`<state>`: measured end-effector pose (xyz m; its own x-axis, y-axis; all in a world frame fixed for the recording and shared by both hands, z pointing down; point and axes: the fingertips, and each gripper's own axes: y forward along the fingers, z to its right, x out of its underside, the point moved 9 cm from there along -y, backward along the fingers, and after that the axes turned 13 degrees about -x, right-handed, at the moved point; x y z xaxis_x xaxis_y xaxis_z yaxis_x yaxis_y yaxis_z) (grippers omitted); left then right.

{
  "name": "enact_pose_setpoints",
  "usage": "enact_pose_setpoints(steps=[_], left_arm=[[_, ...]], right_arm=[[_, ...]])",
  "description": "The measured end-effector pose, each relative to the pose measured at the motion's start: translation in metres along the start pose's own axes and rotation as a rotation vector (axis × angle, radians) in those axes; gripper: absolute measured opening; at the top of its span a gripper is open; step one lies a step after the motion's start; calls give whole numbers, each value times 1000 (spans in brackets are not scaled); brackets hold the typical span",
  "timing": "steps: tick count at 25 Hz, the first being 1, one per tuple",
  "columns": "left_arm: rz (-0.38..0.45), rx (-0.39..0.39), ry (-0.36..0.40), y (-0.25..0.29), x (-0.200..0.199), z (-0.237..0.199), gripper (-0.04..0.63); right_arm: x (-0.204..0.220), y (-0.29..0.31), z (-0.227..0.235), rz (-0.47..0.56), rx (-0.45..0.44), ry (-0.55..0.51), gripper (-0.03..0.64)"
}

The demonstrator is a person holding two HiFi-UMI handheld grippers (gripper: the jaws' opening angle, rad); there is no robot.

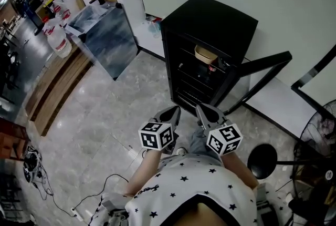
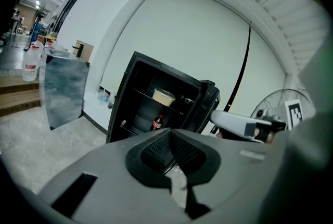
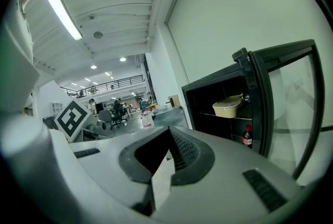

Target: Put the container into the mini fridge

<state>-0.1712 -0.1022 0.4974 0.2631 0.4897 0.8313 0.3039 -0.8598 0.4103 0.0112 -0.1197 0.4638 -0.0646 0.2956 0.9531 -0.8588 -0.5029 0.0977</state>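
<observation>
The black mini fridge (image 1: 209, 25) stands against the wall with its glass door (image 1: 265, 68) swung open to the right. A beige lidded container (image 1: 205, 53) sits on an upper shelf inside it, also seen in the left gripper view (image 2: 163, 97) and the right gripper view (image 3: 228, 107). A cola bottle (image 2: 156, 123) stands on a lower shelf. My left gripper (image 1: 172, 113) and right gripper (image 1: 206, 112) hover side by side in front of the fridge, well short of it. Both are shut with nothing between their jaws, as their own views show for the left gripper (image 2: 170, 137) and the right gripper (image 3: 167, 140).
A floor fan (image 1: 321, 133) and a round black stand base (image 1: 262, 159) are at the right. A blue-grey cabinet (image 1: 107, 41) stands left of the fridge, with large water bottles (image 1: 59, 40) on a wooden step beyond it. Cables (image 1: 38, 167) lie on the tiled floor.
</observation>
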Motion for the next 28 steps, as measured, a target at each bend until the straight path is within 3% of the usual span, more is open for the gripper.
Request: enact_pose_setpoints(steps=[28], left_arm=[[-7, 18, -27, 8, -2, -8, 12]], right_arm=[[1, 7, 1, -28, -12, -21, -8]])
